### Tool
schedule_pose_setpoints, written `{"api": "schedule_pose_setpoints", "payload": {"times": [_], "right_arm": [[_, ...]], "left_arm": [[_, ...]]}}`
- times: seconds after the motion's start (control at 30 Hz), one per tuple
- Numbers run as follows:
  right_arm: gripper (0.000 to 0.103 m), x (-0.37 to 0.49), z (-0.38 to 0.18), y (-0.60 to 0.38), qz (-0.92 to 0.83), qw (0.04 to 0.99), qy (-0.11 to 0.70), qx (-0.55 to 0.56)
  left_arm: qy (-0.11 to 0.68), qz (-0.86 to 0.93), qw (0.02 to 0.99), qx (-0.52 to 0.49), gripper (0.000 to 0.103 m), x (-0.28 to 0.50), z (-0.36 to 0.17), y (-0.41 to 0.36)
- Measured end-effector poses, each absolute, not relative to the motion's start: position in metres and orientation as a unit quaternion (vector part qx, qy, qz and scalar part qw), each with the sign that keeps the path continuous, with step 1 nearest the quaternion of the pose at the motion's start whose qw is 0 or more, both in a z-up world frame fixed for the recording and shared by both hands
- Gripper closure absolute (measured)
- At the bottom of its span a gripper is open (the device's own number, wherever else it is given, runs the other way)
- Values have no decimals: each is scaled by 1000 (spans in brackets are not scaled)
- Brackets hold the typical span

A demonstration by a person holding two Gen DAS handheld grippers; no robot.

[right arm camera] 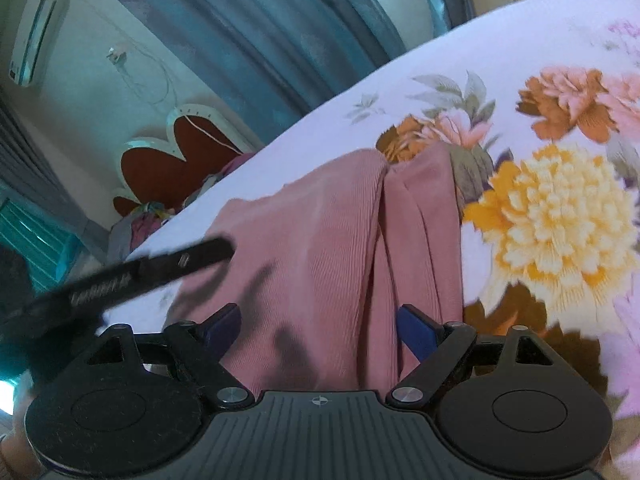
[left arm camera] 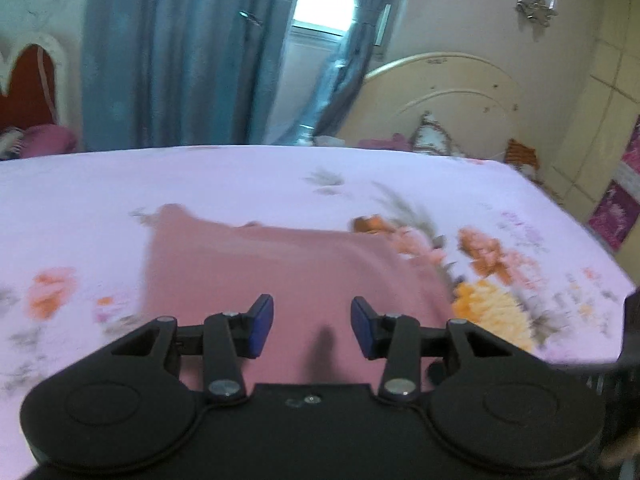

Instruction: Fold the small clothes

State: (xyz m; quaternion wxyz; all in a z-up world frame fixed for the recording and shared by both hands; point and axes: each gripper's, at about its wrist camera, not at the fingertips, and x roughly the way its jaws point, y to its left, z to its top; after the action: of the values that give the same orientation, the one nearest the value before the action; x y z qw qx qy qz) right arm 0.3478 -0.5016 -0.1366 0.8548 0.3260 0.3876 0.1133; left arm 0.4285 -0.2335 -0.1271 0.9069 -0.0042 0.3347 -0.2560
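The bed, under a pale pink sheet with orange and yellow flowers, has bare sheet open to the left and far side of the pink garment; its far edge meets blue curtains, and its right edge falls away toward a cream headboard.

The garment lies flat near the middle of the bed, dusty pink and finely ribbed, with a lengthwise crease where one part overlaps another.

The left gripper hovers over the near part of the cloth, its fingers partly apart with nothing between them; that view is blurred, so whether they touch the cloth I cannot tell. The right gripper has its fingers spread wide over the garment's near end, the cloth showing between them unpinched.

Only the right view shows the ribbing, the crease, a wall air conditioner and the left tool's dark body crossing in.
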Motion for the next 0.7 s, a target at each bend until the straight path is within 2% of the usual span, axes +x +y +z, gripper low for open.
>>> {"api": "schedule_pose_setpoints", "payload": {"times": [0.07,0.1,0.17,0.27,0.33,0.4,0.47,0.53,0.7], "right_arm": [[20,356,-140,-501,112,857,385,323],[36,360,-141,-501,110,858,384,322],[61,369,-147,-503,105,852,392,331],[62,378,-152,-505,100,850,392,339],[66,382,-150,-505,99,853,390,332],[83,387,-150,-504,98,853,396,326],[84,389,-151,-502,97,854,401,317],[91,390,-150,-500,90,858,402,309],[93,381,-126,-497,70,890,372,255]], "left_arm": [[334,-235,913,5,61,426,-132,-220],[337,-229,913,4,61,427,-135,-215],[338,-223,914,3,61,425,-139,-202],[329,-213,920,10,61,422,-137,-192],[327,-206,922,4,61,422,-135,-186],[324,-193,926,-4,61,424,-133,-180],[327,-183,927,-8,61,428,-134,-176],[332,-171,928,-7,60,433,-138,-173],[325,-174,929,-16,60,433,-137,-171]]}}
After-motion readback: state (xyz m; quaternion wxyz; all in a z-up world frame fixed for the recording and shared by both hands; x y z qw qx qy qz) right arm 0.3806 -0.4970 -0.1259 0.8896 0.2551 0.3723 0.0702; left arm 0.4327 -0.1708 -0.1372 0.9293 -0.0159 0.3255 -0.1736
